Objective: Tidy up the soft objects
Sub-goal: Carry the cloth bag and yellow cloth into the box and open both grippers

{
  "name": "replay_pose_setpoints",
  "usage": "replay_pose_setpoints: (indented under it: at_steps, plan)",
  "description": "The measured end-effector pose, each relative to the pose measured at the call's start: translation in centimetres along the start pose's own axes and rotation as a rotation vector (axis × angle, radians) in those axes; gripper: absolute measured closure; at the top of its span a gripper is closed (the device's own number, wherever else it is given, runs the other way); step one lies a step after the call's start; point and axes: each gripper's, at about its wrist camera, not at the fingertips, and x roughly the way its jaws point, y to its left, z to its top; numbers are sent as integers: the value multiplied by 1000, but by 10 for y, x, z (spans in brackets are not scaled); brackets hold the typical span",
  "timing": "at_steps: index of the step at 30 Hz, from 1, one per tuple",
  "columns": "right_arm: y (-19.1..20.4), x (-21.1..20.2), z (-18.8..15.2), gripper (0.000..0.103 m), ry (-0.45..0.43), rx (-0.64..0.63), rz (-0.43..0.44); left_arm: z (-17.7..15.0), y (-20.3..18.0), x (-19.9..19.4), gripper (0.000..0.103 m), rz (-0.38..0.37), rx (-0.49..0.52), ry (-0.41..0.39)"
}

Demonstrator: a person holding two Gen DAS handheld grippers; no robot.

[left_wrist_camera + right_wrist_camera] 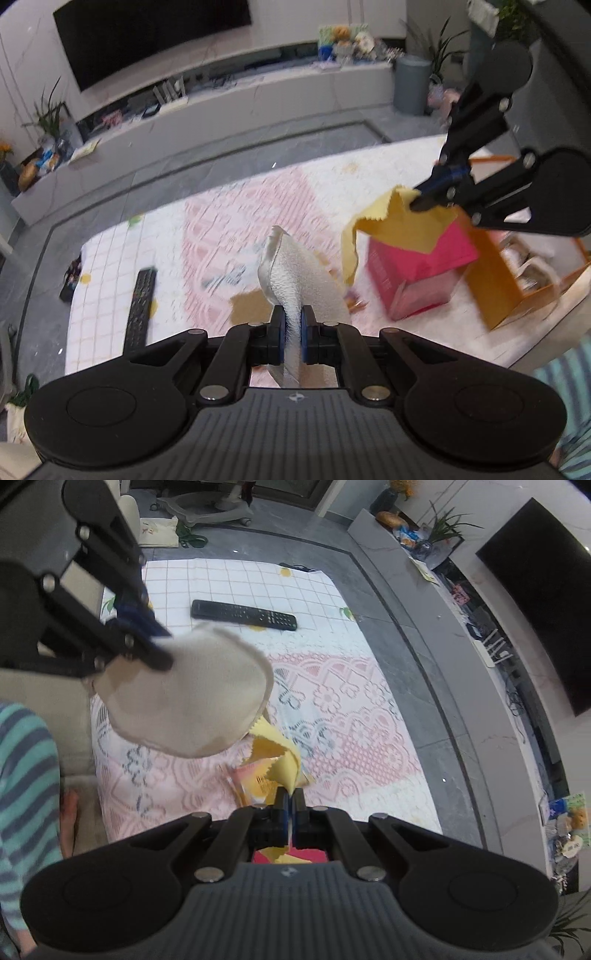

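Note:
My left gripper (293,317) is shut on a round white cloth pad (295,280) with a satin edge. From the right wrist view the same pad (188,698) hangs as a pale disc from the left gripper (162,648). My right gripper (291,801) is shut on a thin yellow cloth (284,760) with a zigzag edge. In the left wrist view that yellow cloth (399,225) dangles from the right gripper (419,197) above a pink box (417,273). Both cloths are held up over the table.
A lace tablecloth (351,716) in pink and white covers the low table. A black remote (243,614) lies on its checked part. An orange open box (517,273) stands beside the pink one. A person's striped sleeve (26,775) is at the left edge.

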Motion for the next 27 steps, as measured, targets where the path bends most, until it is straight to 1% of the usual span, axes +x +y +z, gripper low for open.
replay_pose_setpoints:
  at_steps: [3,6,10,15,19,22,24,27]
  plan:
    - [-4,-16,-23,103,11,13,-32,13,-20,-13,95,-38,10,-52]
    - [-11,-29,-51,103,48,35,-62,27,-47,-20,94,-85,40,-84]
    - [-20,-40,-94,103,109,77,-98,46,-94,-19,95,-147,108,-101]
    - [-38,-49,-150,103,157,179,-139,68,-152,-3,95,-210,183,-104]
    - [-52,-50,-189,103,189,261,-162,80,-196,21,95,-231,247,-85]
    - [-60,-44,-214,103,213,313,-172,88,-221,38,95,-235,262,-66]
    - [-67,-37,-228,103,222,354,-187,93,-230,51,95,-223,266,-61]
    - [-82,-24,-250,103,236,435,-226,102,-244,77,95,-181,278,-40]
